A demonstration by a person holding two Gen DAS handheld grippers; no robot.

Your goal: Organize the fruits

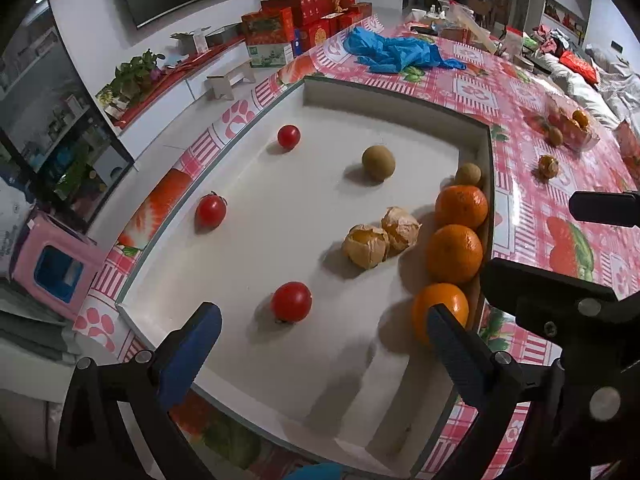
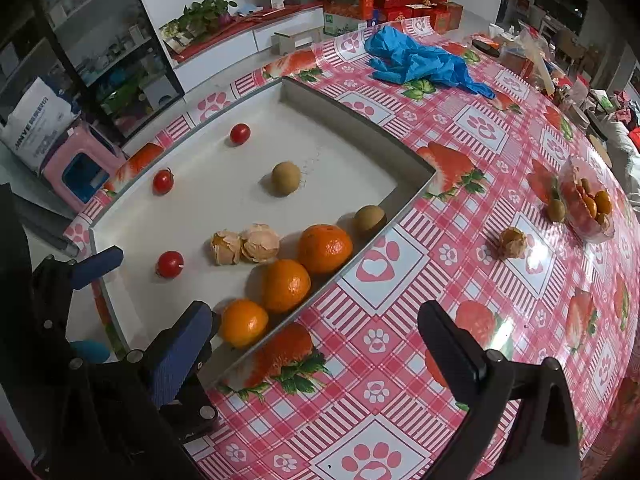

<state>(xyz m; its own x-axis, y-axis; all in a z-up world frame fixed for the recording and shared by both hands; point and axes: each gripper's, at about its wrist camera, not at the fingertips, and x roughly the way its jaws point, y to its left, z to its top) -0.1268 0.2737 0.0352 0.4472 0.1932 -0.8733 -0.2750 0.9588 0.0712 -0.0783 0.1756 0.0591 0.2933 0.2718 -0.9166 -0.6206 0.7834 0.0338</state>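
A white tray (image 1: 300, 208) holds three red tomatoes (image 1: 291, 303), two brown kiwis (image 1: 378, 162), two papery husked berries (image 1: 365, 246) and three oranges (image 1: 454, 254) lined up along its right wall. My left gripper (image 1: 324, 336) hangs open over the tray's near end; the nearest tomato lies just ahead of its fingers, untouched. My right gripper (image 2: 316, 340) is open above the tablecloth, just right of the tray (image 2: 224, 208). Its left pad is beside the nearest orange (image 2: 243, 322), and nothing is between its fingers.
On the pink checked tablecloth (image 2: 400, 280), a loose husked berry (image 2: 512, 242), a kiwi (image 2: 556, 210) and a clear plastic box of fruit (image 2: 586, 204) sit to the right. Blue plastic gloves (image 2: 416, 60) lie beyond the tray. Red boxes stand further back.
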